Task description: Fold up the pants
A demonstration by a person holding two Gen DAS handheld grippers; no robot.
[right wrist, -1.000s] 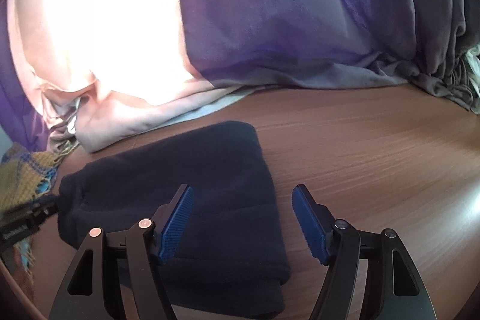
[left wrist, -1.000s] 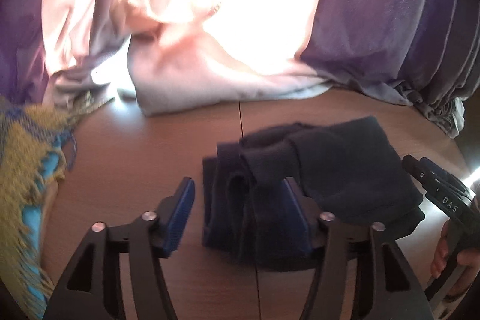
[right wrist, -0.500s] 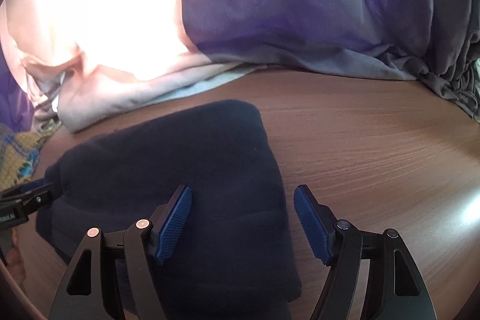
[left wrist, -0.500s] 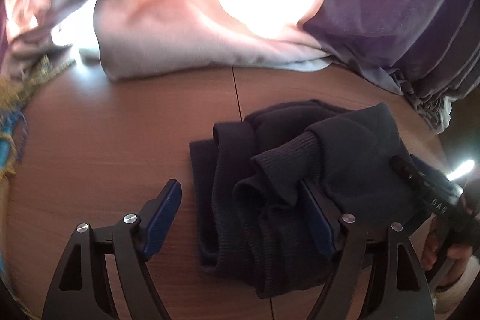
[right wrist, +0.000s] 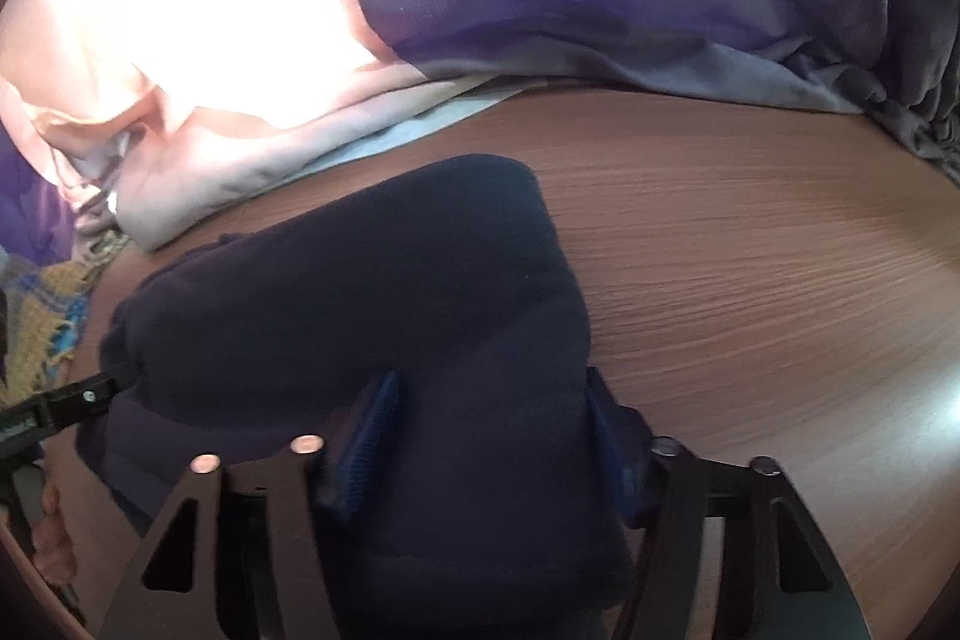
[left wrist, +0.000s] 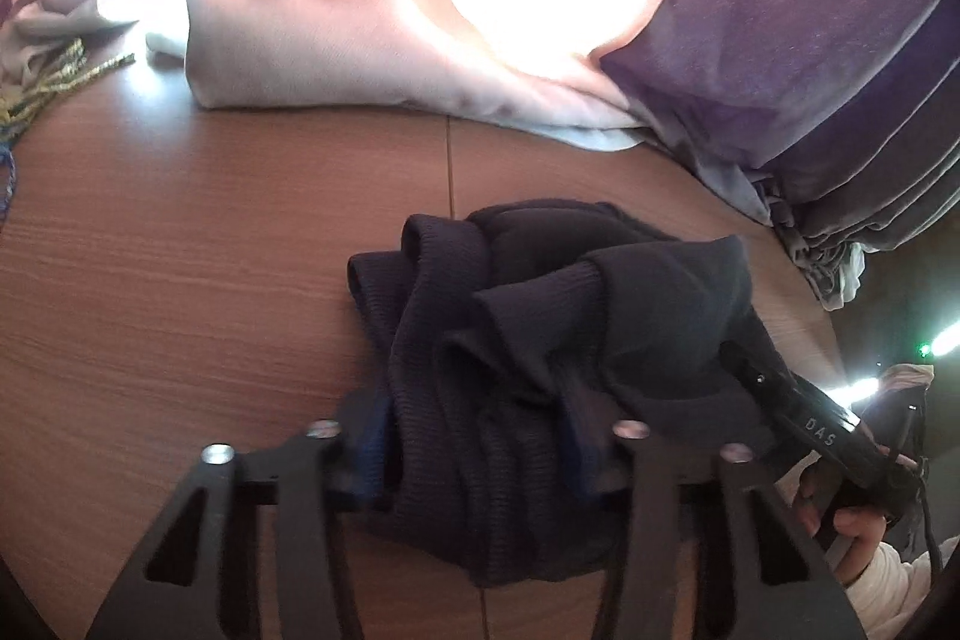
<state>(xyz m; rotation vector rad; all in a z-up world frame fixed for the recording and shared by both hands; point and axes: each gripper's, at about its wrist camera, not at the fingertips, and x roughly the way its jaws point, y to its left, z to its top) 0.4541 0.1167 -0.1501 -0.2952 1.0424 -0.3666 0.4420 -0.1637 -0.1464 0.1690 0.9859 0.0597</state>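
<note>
The dark navy pants (left wrist: pixel 576 328) lie folded in a thick bundle on the wooden table (left wrist: pixel 180 292). In the left wrist view the ribbed cuffs and waistband end face me, and my left gripper (left wrist: pixel 474 436) has its blue pads on either side of that end, squeezing the cloth. In the right wrist view the smooth folded side of the pants (right wrist: pixel 372 292) fills the middle. My right gripper (right wrist: pixel 486 424) straddles the near right edge of the bundle with cloth between its pads. The right gripper also shows in the left wrist view (left wrist: pixel 804 412).
Pink and purple curtains (left wrist: pixel 540 10) hang down onto the back of the table. A yellow and blue fringed cloth (right wrist: pixel 48 316) lies at the left. Bare wood (right wrist: pixel 750 280) stretches to the right of the pants.
Both grippers have moved forward onto the pants and narrowed around the cloth. The left one went from open beside the cuff end to clamped on it.
</note>
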